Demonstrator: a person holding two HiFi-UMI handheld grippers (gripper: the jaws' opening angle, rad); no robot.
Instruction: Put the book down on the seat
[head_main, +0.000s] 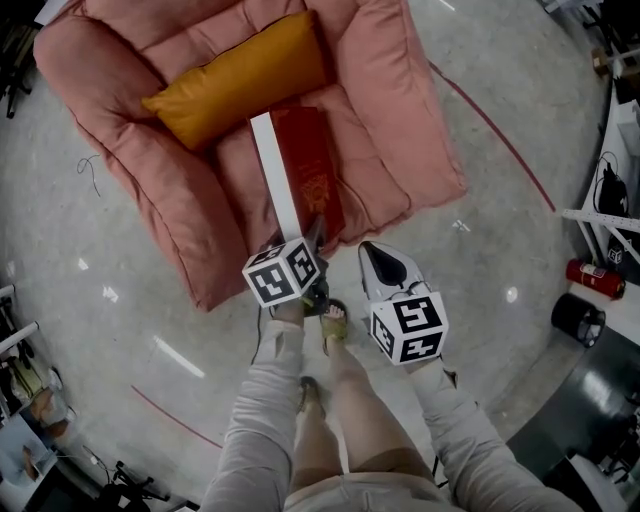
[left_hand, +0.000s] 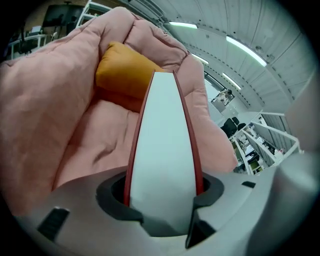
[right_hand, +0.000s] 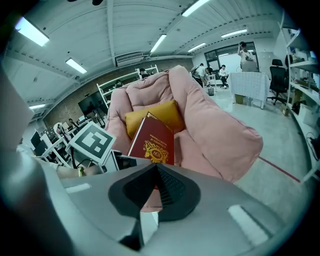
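Currently the book (head_main: 314, 168) (dark red cover, gold emblem, white page edge) is clamped at its near end by the left gripper (head_main: 317, 238). It is held on edge over the pink armchair (head_main: 385, 80) seat, near the orange cushion (head_main: 240, 75). The right gripper (head_main: 374, 252) is seen closed on nothing.

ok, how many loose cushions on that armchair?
1. The orange cushion lies at the back of the seat of the pink armchair, just beyond the red book clamped in the left gripper. No other shows, though the book hides part of the seat.
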